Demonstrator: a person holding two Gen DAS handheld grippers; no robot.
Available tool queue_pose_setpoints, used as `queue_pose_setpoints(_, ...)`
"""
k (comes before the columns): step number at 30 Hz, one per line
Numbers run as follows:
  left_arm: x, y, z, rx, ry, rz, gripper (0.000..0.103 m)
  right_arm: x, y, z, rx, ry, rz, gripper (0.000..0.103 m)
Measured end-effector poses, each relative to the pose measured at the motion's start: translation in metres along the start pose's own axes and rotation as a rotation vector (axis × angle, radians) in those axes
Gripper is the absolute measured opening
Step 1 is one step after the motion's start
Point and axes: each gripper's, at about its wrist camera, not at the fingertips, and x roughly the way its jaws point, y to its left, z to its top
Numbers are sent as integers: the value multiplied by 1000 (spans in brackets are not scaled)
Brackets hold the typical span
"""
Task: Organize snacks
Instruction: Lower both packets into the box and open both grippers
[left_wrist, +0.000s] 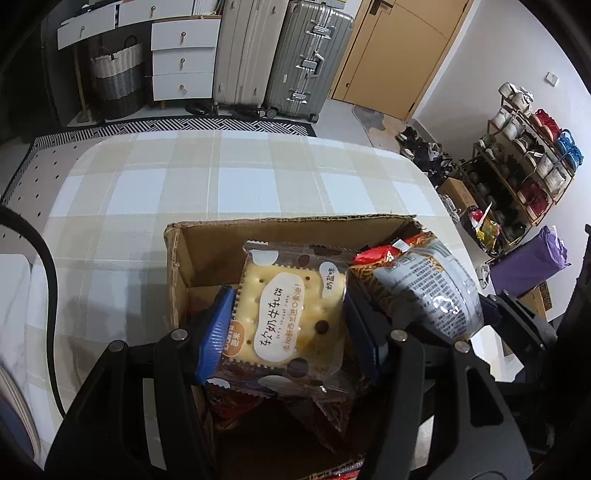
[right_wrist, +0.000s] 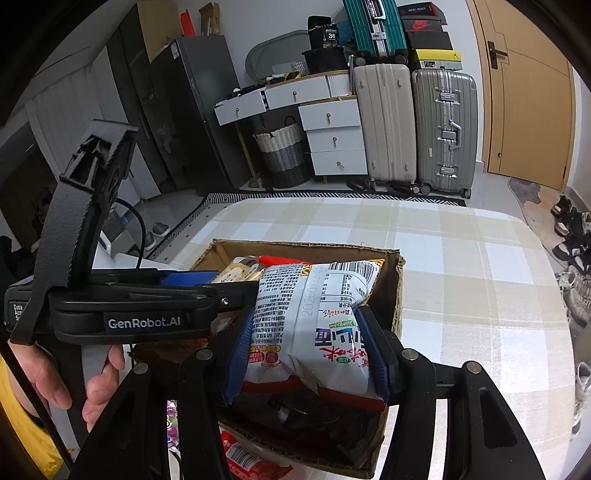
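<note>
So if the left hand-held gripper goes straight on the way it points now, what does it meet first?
Probably the inside of the cardboard box. The left hand-held gripper, shut on the cracker packet, points down into it; its floor or far wall comes first, though depth is unclear.

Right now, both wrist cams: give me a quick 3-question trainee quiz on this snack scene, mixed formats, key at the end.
1. True or false: the left gripper is shut on the cracker packet.
2. Multiple choice: the noodle bag in the right gripper shows us its
A. printed back with a barcode
B. clear window
C. torn-open top
3. Fill in: both packets are held over an open ____ box on the checked tablecloth.

Key: 1 true; 2 A; 3 cardboard.
</note>
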Motion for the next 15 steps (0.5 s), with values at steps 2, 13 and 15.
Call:
queue_pose_setpoints(2, 4, 2, 2, -4, 10, -2, 57, 2, 1, 0, -4, 4, -4, 55)
queue_pose_setpoints(13, 7, 3, 6, -12, 17, -12, 57, 8, 0, 0, 10, 8, -9, 55)
queue_pose_setpoints(15, 4, 3, 6, -14, 5, -8, 57, 9, 1, -1, 5, 10, -15, 55)
